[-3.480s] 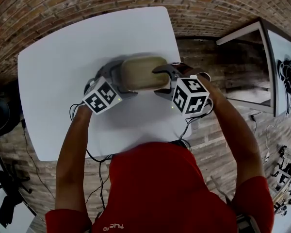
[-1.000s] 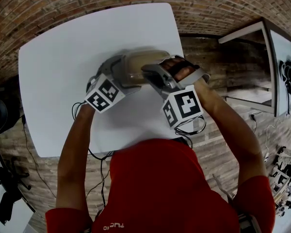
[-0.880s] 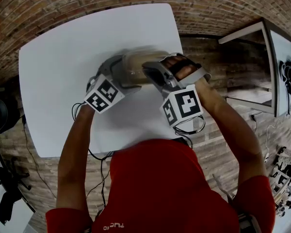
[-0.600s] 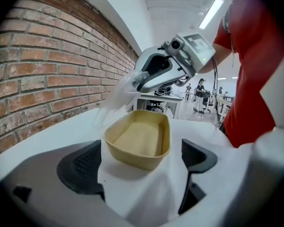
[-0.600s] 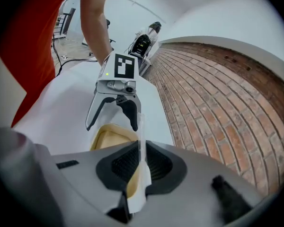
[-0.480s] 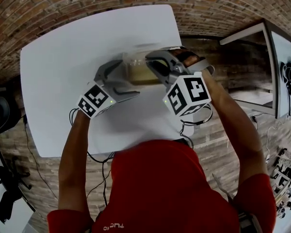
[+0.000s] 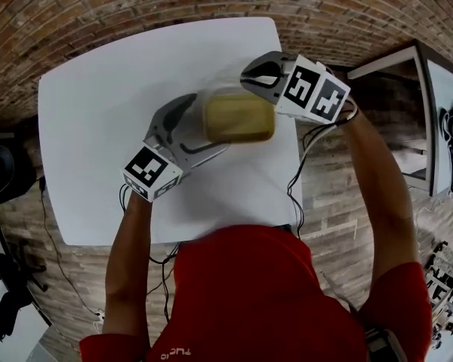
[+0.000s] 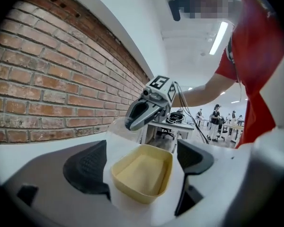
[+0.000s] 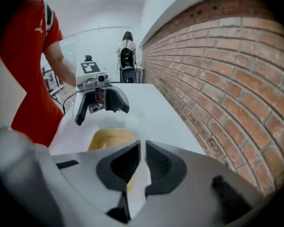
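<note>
The right gripper [image 9: 141,145] is pinching the thin, floppy-looking clear film [image 9: 141,126] by its edge, while the light-looking tan tub [image 8: 143,175] is sitting on the white table [image 7: 98,127] between the left gripper's [image 8: 141,148] open jaws.

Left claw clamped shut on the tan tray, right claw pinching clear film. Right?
No: the left claw is open, its jaws apart on either side of the tan tray, as the left gripper view shows. The right claw does pinch the clear film.

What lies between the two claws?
The tan tray, seen in the head view, lies between the left claw and the right claw, which pinches a clear film.
</note>
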A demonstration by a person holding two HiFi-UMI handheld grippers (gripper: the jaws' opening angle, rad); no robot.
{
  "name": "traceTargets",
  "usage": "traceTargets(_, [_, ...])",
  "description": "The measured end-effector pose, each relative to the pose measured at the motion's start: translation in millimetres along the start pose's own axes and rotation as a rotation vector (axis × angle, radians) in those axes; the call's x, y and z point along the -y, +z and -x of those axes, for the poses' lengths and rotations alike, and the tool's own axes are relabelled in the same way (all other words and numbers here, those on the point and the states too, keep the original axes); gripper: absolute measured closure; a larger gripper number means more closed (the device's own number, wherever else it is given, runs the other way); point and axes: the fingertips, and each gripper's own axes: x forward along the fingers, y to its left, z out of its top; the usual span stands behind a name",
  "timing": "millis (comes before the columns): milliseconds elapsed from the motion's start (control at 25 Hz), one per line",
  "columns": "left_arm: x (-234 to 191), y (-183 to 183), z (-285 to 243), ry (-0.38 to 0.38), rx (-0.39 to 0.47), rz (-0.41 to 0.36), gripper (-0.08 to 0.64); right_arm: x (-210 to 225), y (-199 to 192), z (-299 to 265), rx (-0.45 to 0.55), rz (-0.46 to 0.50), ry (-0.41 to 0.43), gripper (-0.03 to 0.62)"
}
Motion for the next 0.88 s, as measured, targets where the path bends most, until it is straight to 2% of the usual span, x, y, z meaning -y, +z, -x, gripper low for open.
traceTargets(40, [-1, 1, 0, 0.009, 0.006, 0.005, 0.110, 5, -2, -2, 0.005, -0.033, 0.032, 0.543])
traceTargets(160, [-9, 7, 2, 0.051, 0.035, 0.032, 0.405, 22, -1, -10, 0.002, -0.116, 0.095, 0.543])
traceTargets(200, [-12, 9, 3, 0.062, 0.045, 0.041, 0.456, 27, 0, -13, -0.008, -0.131, 0.109, 0.543])
traceTargets(360, [-13, 18, 3, 0.080, 0.057, 0.046, 0.485, 51, 2, -38, -0.034, -0.105, 0.129, 0.543])
traceTargets(520, [-17, 17, 5, 0.111, 0.037, 0.034, 0.505, 74, -1, -66, -0.035, -0.100, 0.104, 0.541])
traceTargets(760, [-23, 9, 10, 0.124, 0.029, 0.052, 0.517, 92, -14, -85, -0.118, -0.139, 0.059, 0.468])
traceTargets(880, [-24, 10, 10, 0.128, 0.024, 0.049, 0.517, 97, -25, -90, -0.121, -0.146, 0.027, 0.439])
